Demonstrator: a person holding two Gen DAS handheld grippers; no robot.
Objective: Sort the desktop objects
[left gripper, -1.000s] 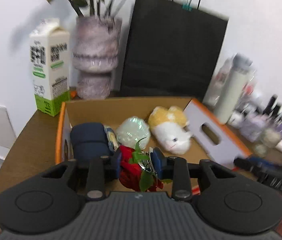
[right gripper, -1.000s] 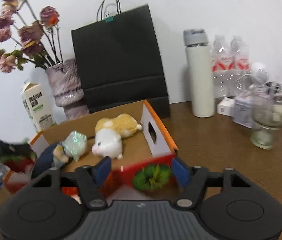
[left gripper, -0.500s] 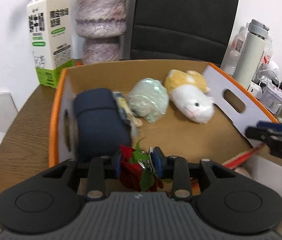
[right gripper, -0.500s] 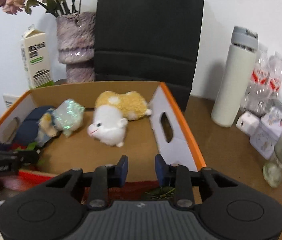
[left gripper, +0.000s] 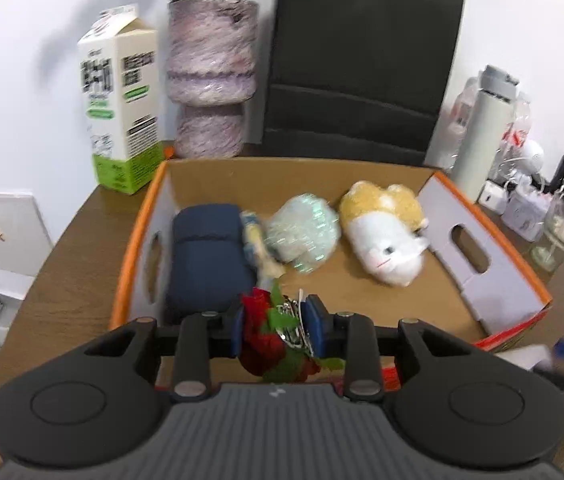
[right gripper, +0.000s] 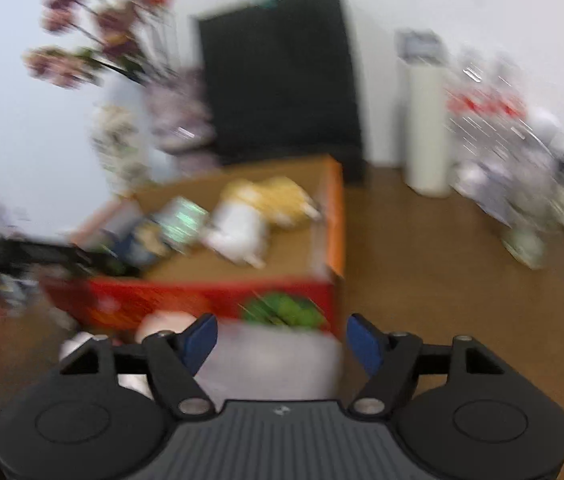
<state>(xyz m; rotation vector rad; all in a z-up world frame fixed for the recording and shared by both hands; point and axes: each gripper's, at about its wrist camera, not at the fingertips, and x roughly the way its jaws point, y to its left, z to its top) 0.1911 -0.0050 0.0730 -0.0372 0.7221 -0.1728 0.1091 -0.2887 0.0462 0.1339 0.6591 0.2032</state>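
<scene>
Left hand-held gripper (left gripper: 273,330) squeezes a red flower (left gripper: 260,334) at the bottom middle, over the box (left gripper: 486,276); right hand-held gripper (right gripper: 282,340) is opening, empty.

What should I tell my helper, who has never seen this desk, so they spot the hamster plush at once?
Find the open cardboard box with orange edges in front of the black paper bag. Inside, toward its right wall, lies the hamster plush. It alone is furry, yellow on top and white below; beside it lies a shiny pale-green bundle.
</scene>
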